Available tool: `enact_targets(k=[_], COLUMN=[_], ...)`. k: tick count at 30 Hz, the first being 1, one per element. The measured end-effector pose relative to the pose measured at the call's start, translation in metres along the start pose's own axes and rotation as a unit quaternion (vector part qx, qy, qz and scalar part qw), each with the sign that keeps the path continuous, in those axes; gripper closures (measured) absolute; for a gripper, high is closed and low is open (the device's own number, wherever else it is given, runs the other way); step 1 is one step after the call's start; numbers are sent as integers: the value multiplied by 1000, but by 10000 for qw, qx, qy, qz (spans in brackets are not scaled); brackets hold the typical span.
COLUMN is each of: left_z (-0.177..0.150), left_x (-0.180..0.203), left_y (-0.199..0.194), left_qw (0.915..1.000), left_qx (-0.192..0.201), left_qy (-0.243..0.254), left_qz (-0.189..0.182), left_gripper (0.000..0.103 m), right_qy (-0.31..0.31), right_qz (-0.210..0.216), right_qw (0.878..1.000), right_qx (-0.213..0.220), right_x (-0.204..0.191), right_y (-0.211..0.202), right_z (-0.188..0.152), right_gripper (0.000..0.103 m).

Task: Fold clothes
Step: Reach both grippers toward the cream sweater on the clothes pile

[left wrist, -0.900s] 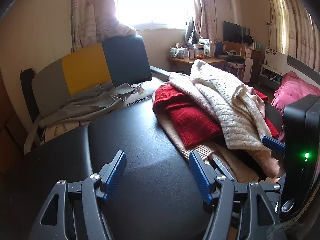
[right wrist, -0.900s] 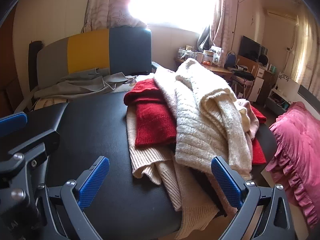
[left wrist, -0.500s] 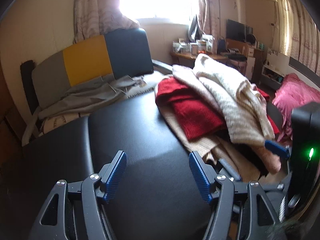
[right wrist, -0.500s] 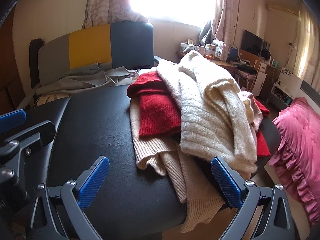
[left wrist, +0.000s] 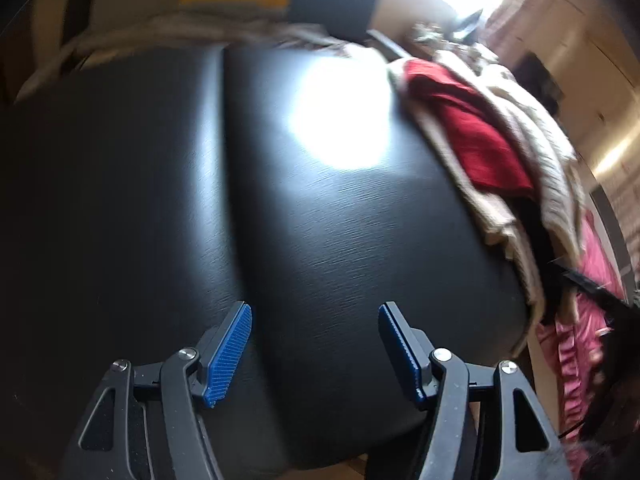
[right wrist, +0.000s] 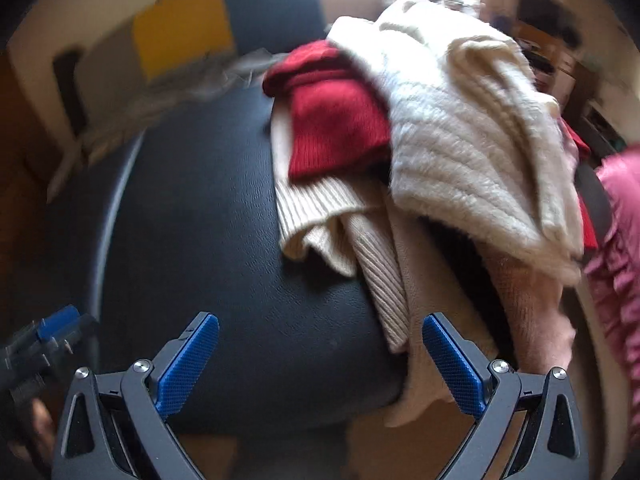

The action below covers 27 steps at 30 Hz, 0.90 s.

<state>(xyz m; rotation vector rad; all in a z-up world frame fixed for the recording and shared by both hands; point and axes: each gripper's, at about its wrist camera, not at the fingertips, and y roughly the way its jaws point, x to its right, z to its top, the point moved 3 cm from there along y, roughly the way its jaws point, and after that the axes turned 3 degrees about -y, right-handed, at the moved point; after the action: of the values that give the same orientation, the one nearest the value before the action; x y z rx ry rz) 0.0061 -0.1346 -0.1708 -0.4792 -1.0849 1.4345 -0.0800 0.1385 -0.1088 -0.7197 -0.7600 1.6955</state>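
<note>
A heap of knitwear lies on the right side of a black padded bench [right wrist: 224,240]. On top is a fluffy cream sweater [right wrist: 460,128], beside it a red sweater [right wrist: 332,120], and under both a beige ribbed knit [right wrist: 360,248] that hangs over the front edge. My right gripper [right wrist: 320,356] is open above the bench's front, just left of the beige knit. My left gripper [left wrist: 315,344] is open over bare black padding [left wrist: 280,200], with the blurred red sweater [left wrist: 472,132] and the pale knits [left wrist: 532,152] at its far right.
A grey cloth [right wrist: 168,92] lies at the back of the bench, in front of a yellow and blue backrest [right wrist: 224,20]. Pink ruffled bedding [right wrist: 616,240] is at the right. Part of the left gripper [right wrist: 48,332] shows at the lower left of the right wrist view.
Both cameras have tilted downward toward the bench and the frames are now blurred. The left gripper has swung left over bare padding. The right gripper has come closer to the clothes.
</note>
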Motion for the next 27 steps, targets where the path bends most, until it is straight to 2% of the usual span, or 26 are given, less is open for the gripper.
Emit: enact_targets(k=[4, 6, 9, 13, 17, 19, 20, 22, 23, 25, 27], left_z=[-10, -13, -13, -14, -9, -7, -6, -5, -5, -6, -6], left_x=[-26, -23, -23, -20, -26, -29, -31, -33, -34, -33, -33], left_y=[8, 11, 11, 13, 13, 13, 13, 13, 12, 11, 11], left_qw=[9999, 10000, 9999, 9999, 9995, 9989, 9985, 9979, 9978, 9980, 9980], left_qx=[-44, -45, -30, -35, -21, -20, -20, 10, 52, 104, 136], left_qy=[-150, -30, -16, 106, -180, -297, -355, -437, -448, -428, -428], left_qz=[-30, -22, -111, -53, -240, -350, -404, -481, -490, -453, -445], left_gripper=[38, 31, 22, 19, 17, 16, 16, 16, 16, 16, 12], right_qy=[110, 358, 811, 1421, 1672, 1859, 1999, 2303, 2336, 2283, 2127], right_qz=[96, 131, 223, 266, 96, -3, -47, -39, 56, 199, 37], right_qw=[9980, 9936, 9900, 9828, 9759, 9736, 9731, 9719, 9717, 9727, 9754], right_qx=[621, 1060, 1131, 1146, 1399, 1326, 1141, 479, 356, 366, 583], right_x=[21, 37, 69, 109, 131, 148, 157, 174, 178, 181, 178], right_y=[-19, -31, -19, 3, 19, 36, 50, 88, 99, 105, 96], right_z=[25, 47, 80, 116, 149, 160, 162, 150, 144, 136, 132], right_gripper=[0, 0, 0, 0, 0, 0, 0, 0, 0, 0, 0])
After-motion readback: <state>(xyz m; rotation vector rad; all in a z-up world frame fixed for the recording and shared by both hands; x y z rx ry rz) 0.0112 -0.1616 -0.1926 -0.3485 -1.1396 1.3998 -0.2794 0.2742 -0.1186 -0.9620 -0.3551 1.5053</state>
